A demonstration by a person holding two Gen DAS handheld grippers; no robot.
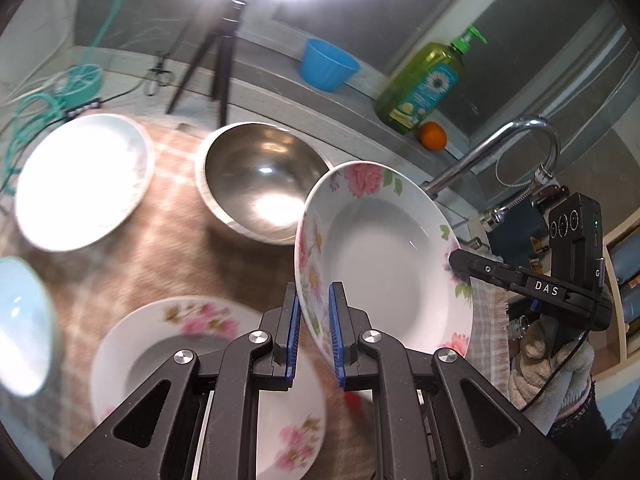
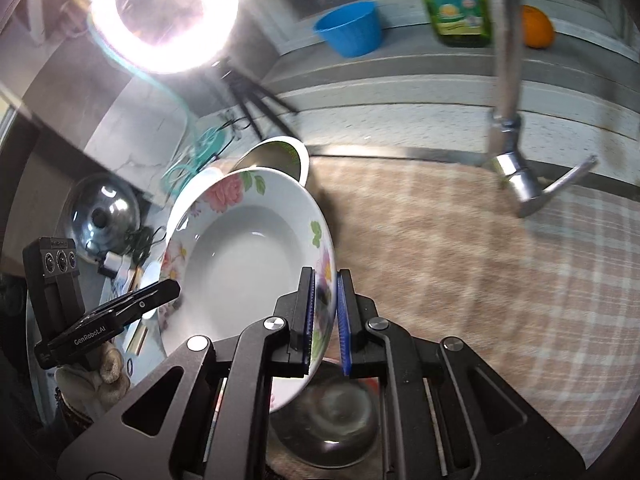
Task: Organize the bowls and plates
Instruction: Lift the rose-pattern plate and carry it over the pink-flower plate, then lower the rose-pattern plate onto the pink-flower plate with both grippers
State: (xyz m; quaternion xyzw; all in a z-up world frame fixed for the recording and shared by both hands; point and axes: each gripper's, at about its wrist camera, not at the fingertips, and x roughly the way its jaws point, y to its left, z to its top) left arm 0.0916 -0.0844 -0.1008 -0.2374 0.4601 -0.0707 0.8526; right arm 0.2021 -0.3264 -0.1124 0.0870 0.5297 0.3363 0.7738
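Left wrist view: left gripper (image 1: 314,332) jaws clenched on the near rim of the floral plate (image 1: 384,260), which is tilted up on edge above the checked cloth (image 1: 168,240). Right gripper (image 1: 454,258) grips the opposite rim. On the cloth: steel bowl (image 1: 260,184), white plate (image 1: 84,180), second floral plate (image 1: 208,380), pale blue bowl (image 1: 22,324) at the left edge.

Right wrist view: right gripper (image 2: 325,316) jaws clenched on the floral plate's (image 2: 240,248) rim. Left gripper (image 2: 172,290) holds the far rim. Another steel bowl (image 2: 328,420) lies directly below. Faucet (image 2: 508,120) at right.
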